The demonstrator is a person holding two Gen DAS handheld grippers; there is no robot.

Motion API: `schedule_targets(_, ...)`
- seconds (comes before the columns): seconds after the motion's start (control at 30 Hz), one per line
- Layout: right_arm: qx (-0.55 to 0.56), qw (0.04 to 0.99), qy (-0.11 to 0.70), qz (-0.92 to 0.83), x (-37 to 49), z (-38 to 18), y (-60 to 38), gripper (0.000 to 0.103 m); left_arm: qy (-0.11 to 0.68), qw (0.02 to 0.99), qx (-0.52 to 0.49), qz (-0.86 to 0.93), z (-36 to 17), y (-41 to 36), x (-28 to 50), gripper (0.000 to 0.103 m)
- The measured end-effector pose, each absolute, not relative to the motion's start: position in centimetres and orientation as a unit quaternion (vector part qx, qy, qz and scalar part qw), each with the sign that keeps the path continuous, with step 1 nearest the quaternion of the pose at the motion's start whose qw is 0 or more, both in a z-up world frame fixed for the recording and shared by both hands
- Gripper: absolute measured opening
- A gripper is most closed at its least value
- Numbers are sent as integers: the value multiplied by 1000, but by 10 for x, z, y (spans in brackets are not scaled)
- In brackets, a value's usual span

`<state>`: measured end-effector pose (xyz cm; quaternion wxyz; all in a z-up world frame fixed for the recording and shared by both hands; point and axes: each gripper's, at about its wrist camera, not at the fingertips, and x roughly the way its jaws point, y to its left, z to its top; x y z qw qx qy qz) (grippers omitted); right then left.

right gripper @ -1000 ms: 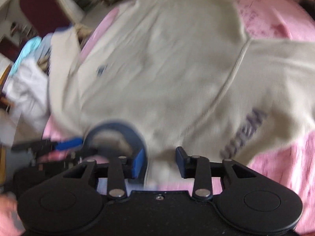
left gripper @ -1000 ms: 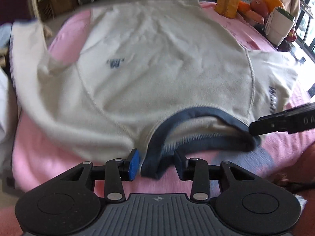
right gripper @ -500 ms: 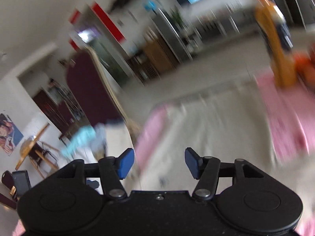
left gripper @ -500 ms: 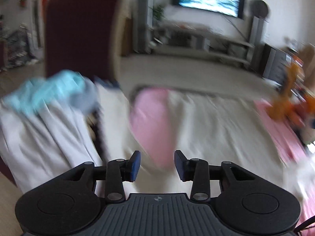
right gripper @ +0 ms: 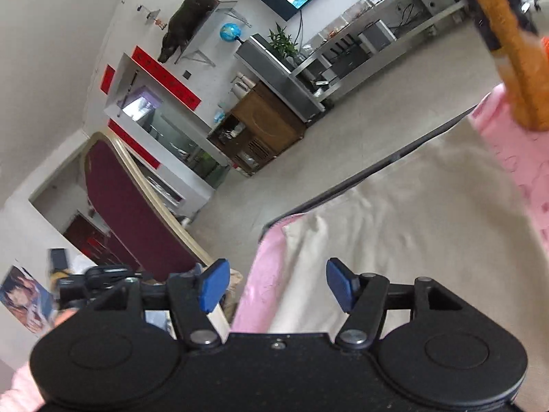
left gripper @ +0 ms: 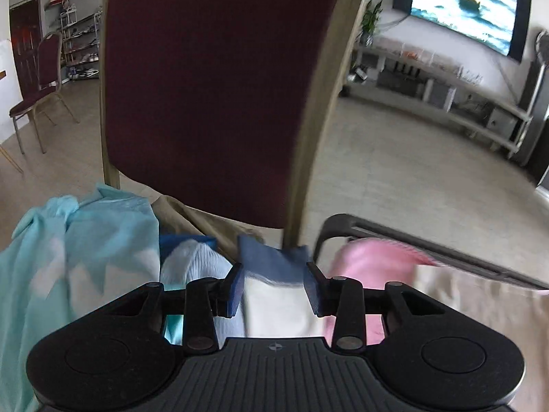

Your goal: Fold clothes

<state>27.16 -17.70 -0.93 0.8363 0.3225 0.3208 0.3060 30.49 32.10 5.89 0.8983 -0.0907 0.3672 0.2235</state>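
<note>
Left gripper [left gripper: 274, 286] hangs over the cream sleeve's blue cuff [left gripper: 271, 262], just in front of the maroon chair [left gripper: 212, 86], nothing clamped. Right gripper [right gripper: 276, 285], jaws just widened and empty, above the cream sweatshirt [right gripper: 394, 226], right of that chair.

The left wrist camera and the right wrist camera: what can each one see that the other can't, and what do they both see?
Only the left wrist view shows the light blue cloth and the blue cuff between the left gripper fingers. Only the right wrist view shows the globe, the orange thing and the right gripper, whose jaws have just been opening, with nothing between them. Both show the chair, the TV, the pink cover and the cream shirt.
</note>
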Motion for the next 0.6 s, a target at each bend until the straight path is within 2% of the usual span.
schedule_targets(0.2, 327, 829, 327, 315, 273, -21, -168, 63, 399, 877, -52, 260, 29, 333, 338, 38)
schedule_targets(0.33, 318, 836, 317, 315, 268, -19, -167, 68, 406, 875, -29, 260, 17, 331, 343, 35)
schedule_targets(0.37, 312, 841, 313, 314, 266, -19, -167, 68, 404, 877, -21, 260, 16, 329, 342, 13)
schedule_targets(0.4, 305, 846, 308, 312, 265, -17, -167, 68, 394, 881, -14, 263, 18, 326, 338, 5)
schedule_targets(0.6, 278, 872, 270, 300, 249, -8, -173, 68, 290, 920, 5, 264, 71, 286, 272, 4)
